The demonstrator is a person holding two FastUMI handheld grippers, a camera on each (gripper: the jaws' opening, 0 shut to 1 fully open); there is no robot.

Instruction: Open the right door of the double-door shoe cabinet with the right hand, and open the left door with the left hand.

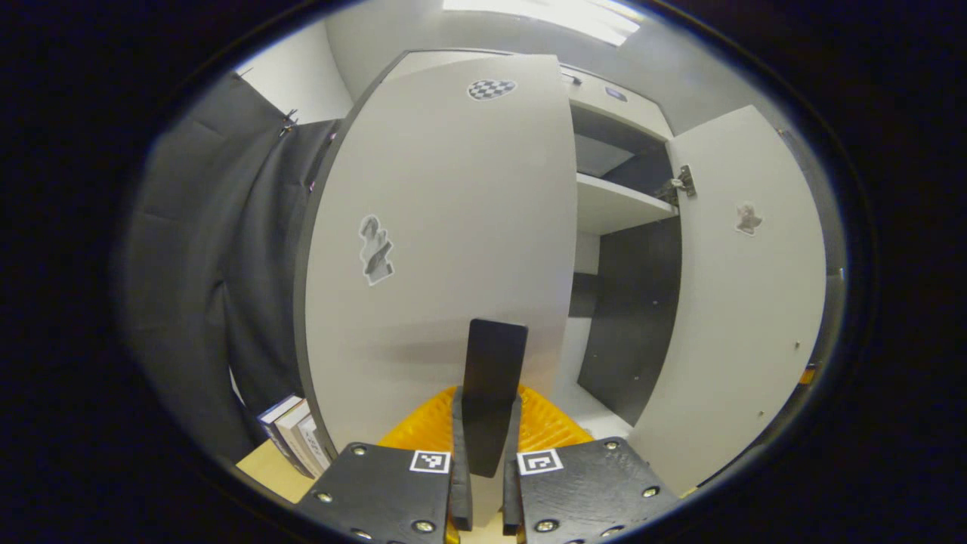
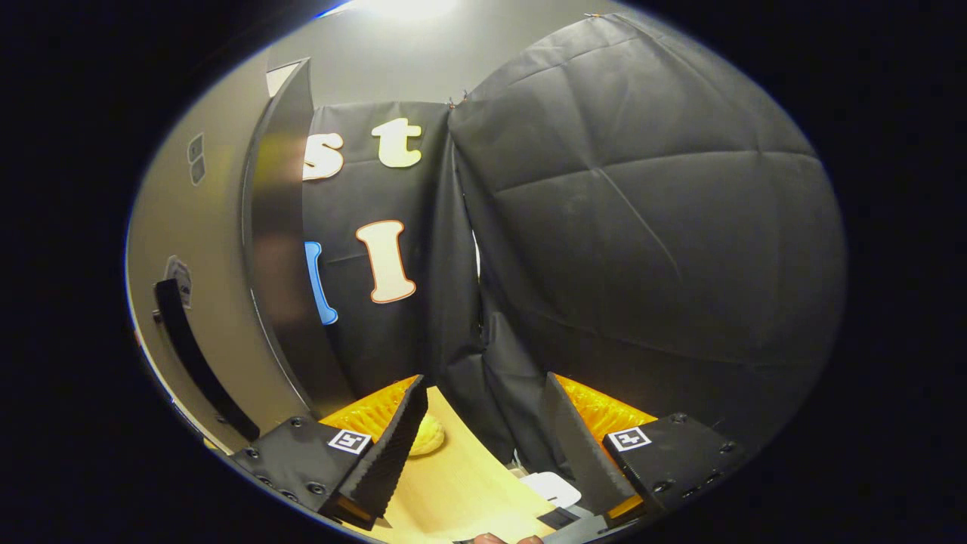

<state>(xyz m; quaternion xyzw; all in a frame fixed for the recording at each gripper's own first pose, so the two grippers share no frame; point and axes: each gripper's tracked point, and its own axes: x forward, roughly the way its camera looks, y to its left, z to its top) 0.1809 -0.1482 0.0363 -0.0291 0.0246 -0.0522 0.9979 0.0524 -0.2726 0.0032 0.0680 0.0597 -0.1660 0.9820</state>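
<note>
Wooden table [image 2: 461, 483], small pale round object [image 2: 427, 436], books [image 1: 296, 438], cabinet standing on it

In the left gripper view the left gripper [image 1: 485, 423] sits at 6 o'clock, fingers pinched on the dark flat bar handle [image 1: 495, 370] of the pale grey flat-panel left cabinet door [image 1: 438, 249], which lies directly behind it. At 3 o'clock the matching pale right door [image 1: 744, 302] stands swung out; between the 2 doors – the cabinet's white inner shelf [image 1: 619, 204], approx 1 o'clock. Stacked books [image 1: 295, 438] lie at 8 o'clock on the light wooden tabletop [image 1: 264, 468], left of the door.
</note>
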